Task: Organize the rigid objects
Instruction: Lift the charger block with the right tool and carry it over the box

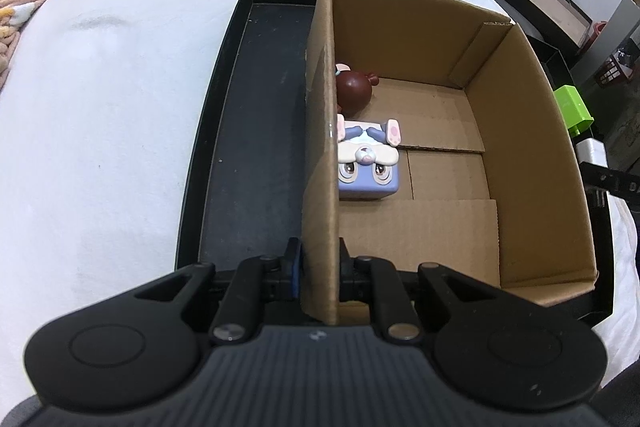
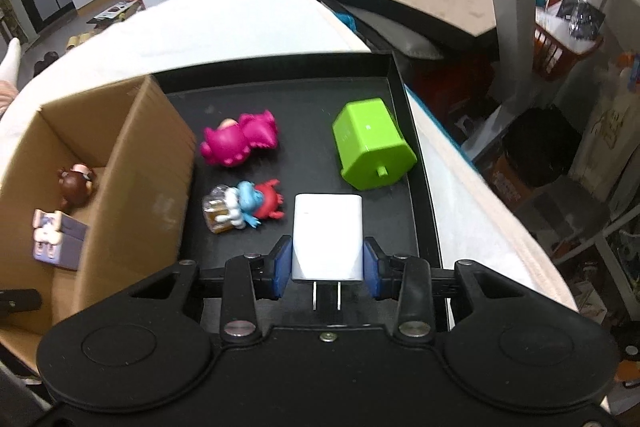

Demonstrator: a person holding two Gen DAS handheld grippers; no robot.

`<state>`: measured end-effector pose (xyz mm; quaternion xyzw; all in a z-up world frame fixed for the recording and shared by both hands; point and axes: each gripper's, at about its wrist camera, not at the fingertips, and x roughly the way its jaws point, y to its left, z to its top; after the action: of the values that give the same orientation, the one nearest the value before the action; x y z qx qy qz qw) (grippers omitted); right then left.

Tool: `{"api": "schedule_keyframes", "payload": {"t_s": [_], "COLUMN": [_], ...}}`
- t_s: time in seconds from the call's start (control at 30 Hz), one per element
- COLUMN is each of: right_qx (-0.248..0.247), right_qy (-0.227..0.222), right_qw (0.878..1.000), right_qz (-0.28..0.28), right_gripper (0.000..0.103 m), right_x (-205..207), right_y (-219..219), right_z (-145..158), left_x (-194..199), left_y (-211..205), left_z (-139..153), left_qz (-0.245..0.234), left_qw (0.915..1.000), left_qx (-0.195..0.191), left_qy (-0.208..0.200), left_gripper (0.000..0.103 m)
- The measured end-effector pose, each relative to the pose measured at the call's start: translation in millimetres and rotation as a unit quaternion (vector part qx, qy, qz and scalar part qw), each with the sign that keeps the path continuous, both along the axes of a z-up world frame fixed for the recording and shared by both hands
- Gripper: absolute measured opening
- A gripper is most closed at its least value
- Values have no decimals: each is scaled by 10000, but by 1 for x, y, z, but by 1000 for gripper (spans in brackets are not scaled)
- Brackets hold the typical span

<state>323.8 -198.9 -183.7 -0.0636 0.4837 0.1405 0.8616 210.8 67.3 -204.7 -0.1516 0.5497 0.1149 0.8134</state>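
While the left tool is pinching the cardboard box wall steady, the right tool, clamped on the white charger at frame center, should be carrying it level w/o tilting into the box at left.

Cardboard wall hides part of brown figurine.

Left tongs pitched steeply down, jaws nearly together, pinching the box wall edge-on, one pad on each face. Right tongs angled down, blue pads pressed on both sides of the white charger, prongs toward the camera.
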Motion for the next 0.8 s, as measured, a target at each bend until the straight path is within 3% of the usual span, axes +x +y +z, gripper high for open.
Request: {"api": "schedule_keyframes", "payload": {"t_s": [0.8], "right_qx": [150], "right_qy": [-488], "right_qw": [9974], "right_qz": [503], "right_gripper": [36], "right_x": [-24], "right_y": [63], "right_z": [69], "left_x": [3], "left_y": [5], "left_z": [-1], "left_qz": [-117], "left_qw": [9997], "left_qx": [-222], "left_qy": [13], "left_gripper": [16]}}
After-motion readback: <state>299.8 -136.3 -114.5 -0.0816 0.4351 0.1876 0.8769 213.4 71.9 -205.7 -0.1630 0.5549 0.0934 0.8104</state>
